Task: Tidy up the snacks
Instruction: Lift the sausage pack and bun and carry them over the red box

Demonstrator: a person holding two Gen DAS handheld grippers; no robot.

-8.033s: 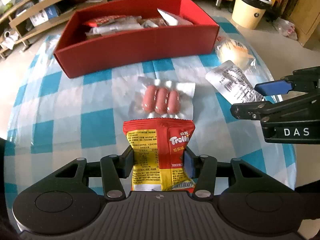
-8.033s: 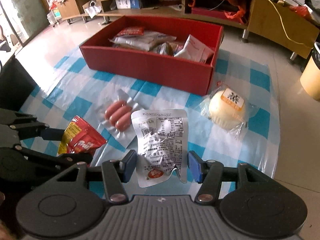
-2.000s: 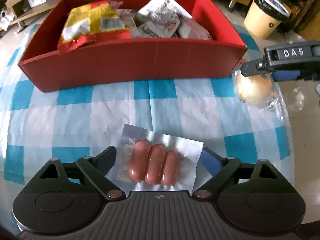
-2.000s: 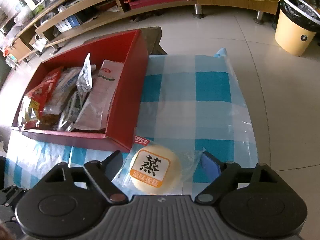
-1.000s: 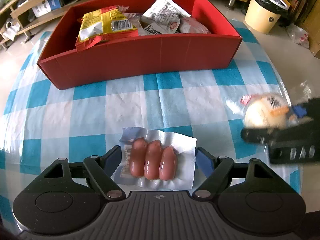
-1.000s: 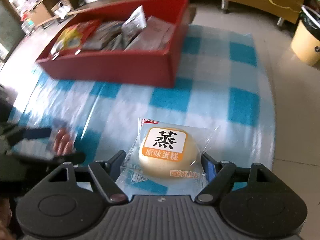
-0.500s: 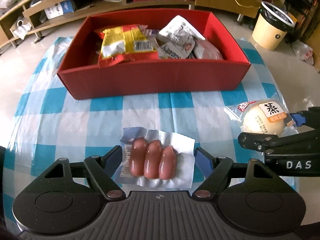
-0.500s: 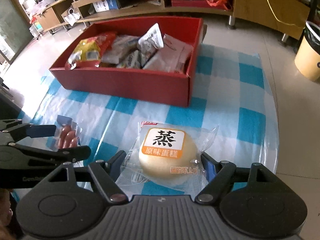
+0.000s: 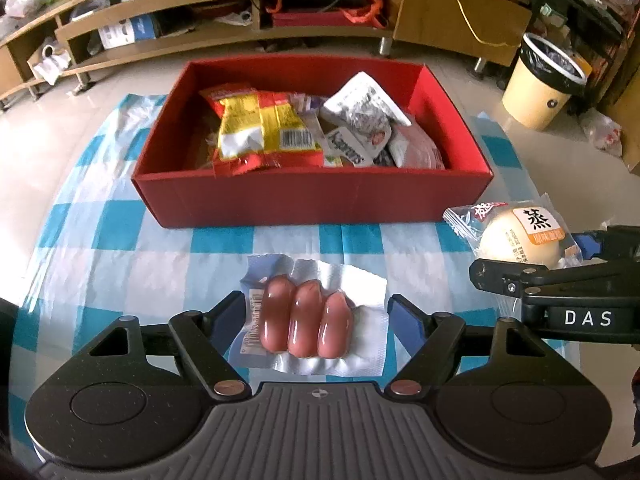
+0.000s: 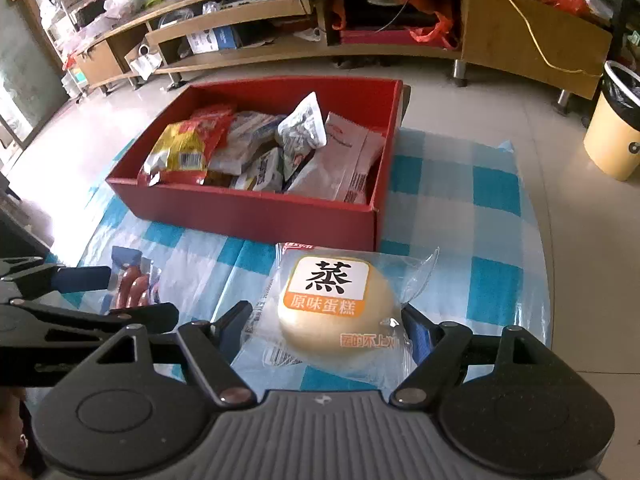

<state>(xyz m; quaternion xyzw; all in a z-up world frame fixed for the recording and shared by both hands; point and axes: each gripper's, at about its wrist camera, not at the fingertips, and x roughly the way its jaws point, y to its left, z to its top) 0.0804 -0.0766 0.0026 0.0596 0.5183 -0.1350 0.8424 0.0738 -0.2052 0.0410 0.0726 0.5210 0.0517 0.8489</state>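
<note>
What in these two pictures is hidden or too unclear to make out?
- Bottom of the red box, both views: covered by piled snack packets.
- Sausage pack, right view: partly behind the left hand-held gripper.
- Wrapped cake, left view: lower part behind the right hand-held gripper.
- Shelf clutter: too small to identify.
- The person: out of frame.

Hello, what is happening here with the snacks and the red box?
A person holds two grippers. The left gripper grips a sausage pack, and the right gripper grips a wrapped steamed cake. Both are above the checked cloth, in front of the red box, which already contains several snack packets.
</note>
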